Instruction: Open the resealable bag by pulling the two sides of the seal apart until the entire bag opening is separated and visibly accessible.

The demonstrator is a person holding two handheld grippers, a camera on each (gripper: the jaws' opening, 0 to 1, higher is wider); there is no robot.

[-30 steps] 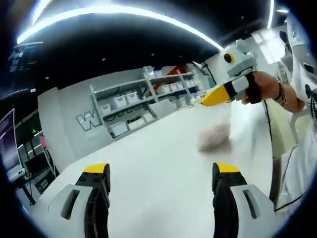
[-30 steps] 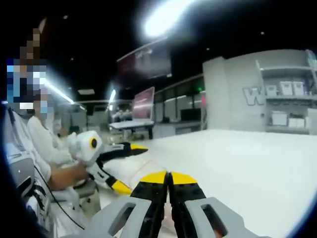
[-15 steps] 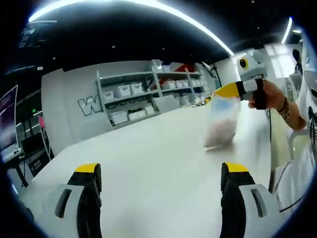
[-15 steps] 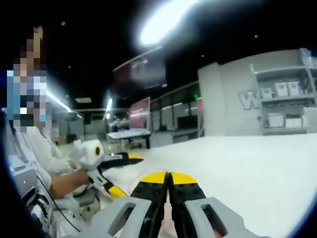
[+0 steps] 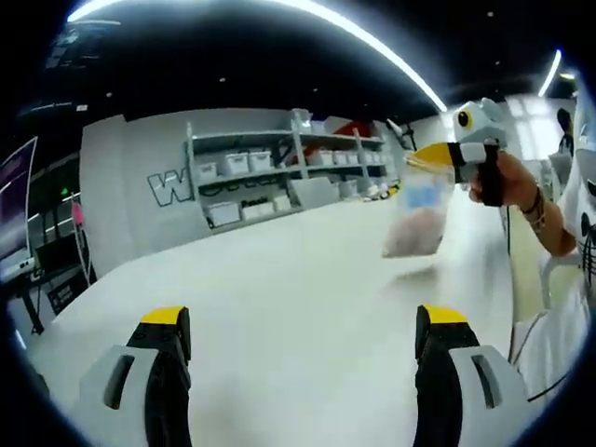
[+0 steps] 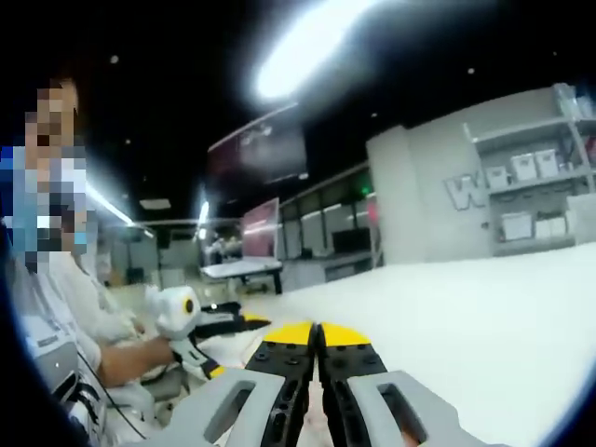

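A person is lifting a bag [image 5: 419,212] clear of a white table [image 5: 279,307] with the right gripper [image 5: 438,156]

In the left gripper view, the right gripper is clamping the bag's top edge with its yellow jaws pressed together, and the bag, holding something pinkish, is hanging blurred just above the tabletop, well ahead and to the right of the left gripper [image 5: 303,321], whose jaws are standing wide apart over bare table. In the right gripper view, the left gripper [image 6: 228,345] is sitting low at the left with its jaws spread, held in a hand [image 6: 149,352]. Shelves [image 5: 270,177] with white bins are lining the grey wall behind
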